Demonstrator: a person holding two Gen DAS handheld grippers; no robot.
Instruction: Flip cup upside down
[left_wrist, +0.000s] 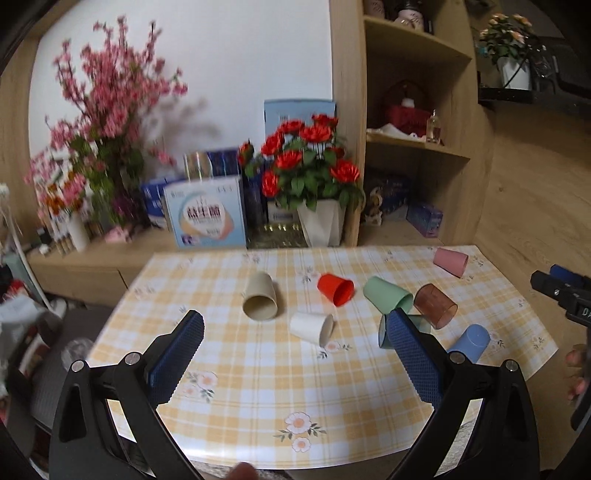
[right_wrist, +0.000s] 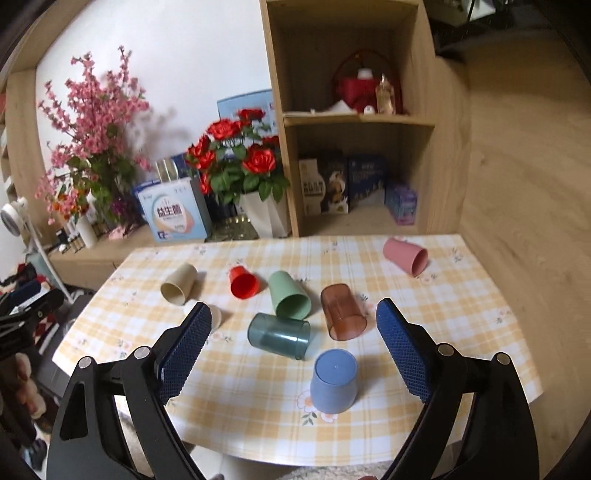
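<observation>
Several cups sit on the checked table (right_wrist: 258, 406). The blue cup (right_wrist: 334, 380) stands upside down near the front; it also shows in the left wrist view (left_wrist: 471, 341). The others lie on their sides: beige (right_wrist: 179, 283), red (right_wrist: 243, 282), light green (right_wrist: 289, 295), brown clear (right_wrist: 343, 312), dark teal clear (right_wrist: 279, 335), pink (right_wrist: 404, 255) and white (left_wrist: 312, 326). My right gripper (right_wrist: 293, 319) is open and empty, above the teal cup. My left gripper (left_wrist: 295, 325) is open and empty, above the white cup.
Behind the table, a low wooden cabinet (right_wrist: 110, 251) carries pink blossoms (right_wrist: 88, 122), red roses (right_wrist: 240, 151) in a white pot and boxes (right_wrist: 171, 214). A wooden shelf unit (right_wrist: 354, 122) stands at the back right. Wood floor lies to the right.
</observation>
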